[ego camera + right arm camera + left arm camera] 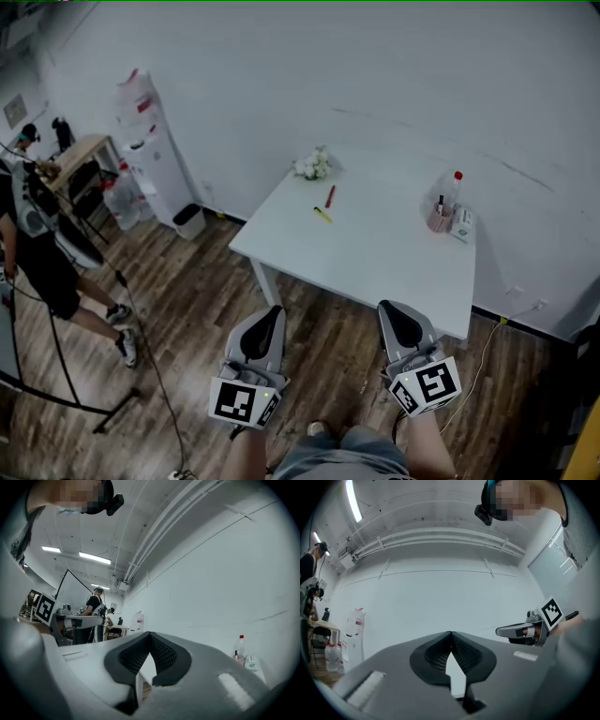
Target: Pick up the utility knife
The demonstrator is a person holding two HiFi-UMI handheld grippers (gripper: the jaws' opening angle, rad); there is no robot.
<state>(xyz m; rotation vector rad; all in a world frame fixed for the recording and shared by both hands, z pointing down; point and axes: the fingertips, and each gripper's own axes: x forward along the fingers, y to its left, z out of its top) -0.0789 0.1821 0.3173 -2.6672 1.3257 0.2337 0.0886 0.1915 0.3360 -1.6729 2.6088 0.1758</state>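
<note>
Fingers on both sides are pressed tip to tip with nothing between them. The left gripper (450,634) and the right gripper (150,635) are held low by our body over the wooden floor (187,281), well short of the surface (375,267).

We take the knife (322,215) to be the short yellow bar lying flat toward the far left of the surface, though it is too small to be sure. The red stick (330,196) just beyond it could be the knife instead. Further back, at the far left corner, sit the flowers (313,165). Well apart at the far right stand a bottle (455,187), a cup (439,219) and a small box (461,226).

We expect the knife to be light and stiff, with a smooth body that may skate on the bare top if nudged. It lies very low, so the fingers must first open and then come down astride its narrow width. The middle of the body looks like the best hold. We cannot tell which end has the blade or whether it is out, so we would stay off both ends.
</note>
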